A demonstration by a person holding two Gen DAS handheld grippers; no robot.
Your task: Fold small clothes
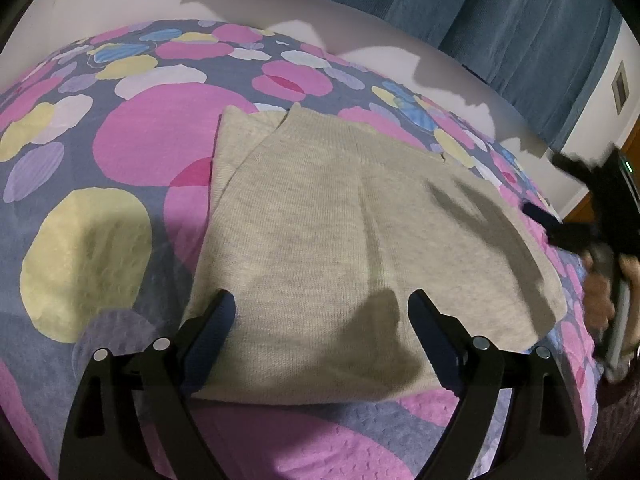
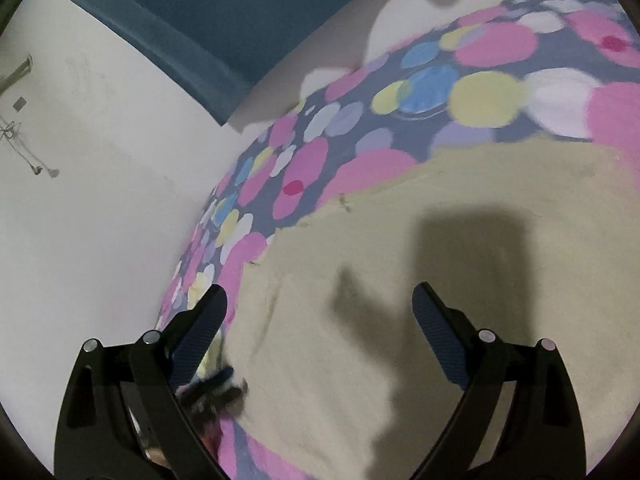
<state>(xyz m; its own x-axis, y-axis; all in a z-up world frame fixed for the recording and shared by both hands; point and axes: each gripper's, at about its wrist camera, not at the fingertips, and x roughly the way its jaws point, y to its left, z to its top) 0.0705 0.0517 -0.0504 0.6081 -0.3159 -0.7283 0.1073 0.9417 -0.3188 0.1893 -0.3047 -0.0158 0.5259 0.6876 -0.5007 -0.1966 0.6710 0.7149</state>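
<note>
A beige knit garment (image 1: 340, 240) lies folded and flat on the bedspread (image 1: 120, 140), with a narrower layer showing along its left side. My left gripper (image 1: 322, 300) hovers open over the garment's near edge, nothing between its fingers. At the right edge of the left wrist view my right gripper (image 1: 546, 184) is a dark blur held by a hand (image 1: 600, 300), off the garment's right side. In the right wrist view the right gripper (image 2: 319, 291) stands open above the garment (image 2: 440, 280), empty, its shadow falling on the cloth.
The bedspread (image 2: 500, 48) is grey with pink, yellow and blue circles. Beyond it run a white surface (image 1: 360, 32), a blue curtain (image 1: 520, 20) and a white wall (image 2: 100, 200). The bed's edge lies close to the garment's right side.
</note>
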